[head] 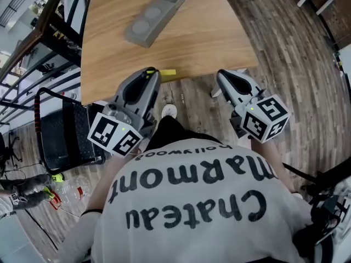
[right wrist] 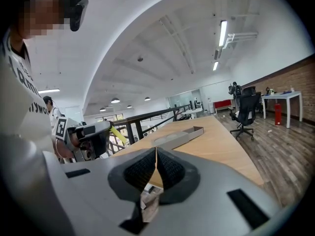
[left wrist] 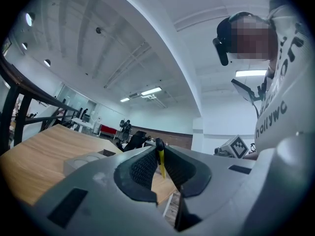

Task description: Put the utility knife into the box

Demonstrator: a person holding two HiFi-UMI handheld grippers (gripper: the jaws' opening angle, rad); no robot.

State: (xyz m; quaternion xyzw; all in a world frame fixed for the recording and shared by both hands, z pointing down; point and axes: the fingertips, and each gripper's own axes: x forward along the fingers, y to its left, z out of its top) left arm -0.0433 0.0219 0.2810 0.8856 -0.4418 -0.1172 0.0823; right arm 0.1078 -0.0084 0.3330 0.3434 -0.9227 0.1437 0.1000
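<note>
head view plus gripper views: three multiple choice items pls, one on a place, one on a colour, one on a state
1. Where is the box?
A on the floor
B on a shelf
C on the table

2. What colour is the knife?
A red
B yellow
C blue

3. What state is the left gripper in?
A shut on the knife
B open and empty
C shut on the box

Answers:
1 C: the grey box lies on the wooden table, well ahead of both grippers.
2 B: the knife shows as a yellow strip.
3 A: the left gripper has its fingers closed on the knife, which sticks out past them.
</note>
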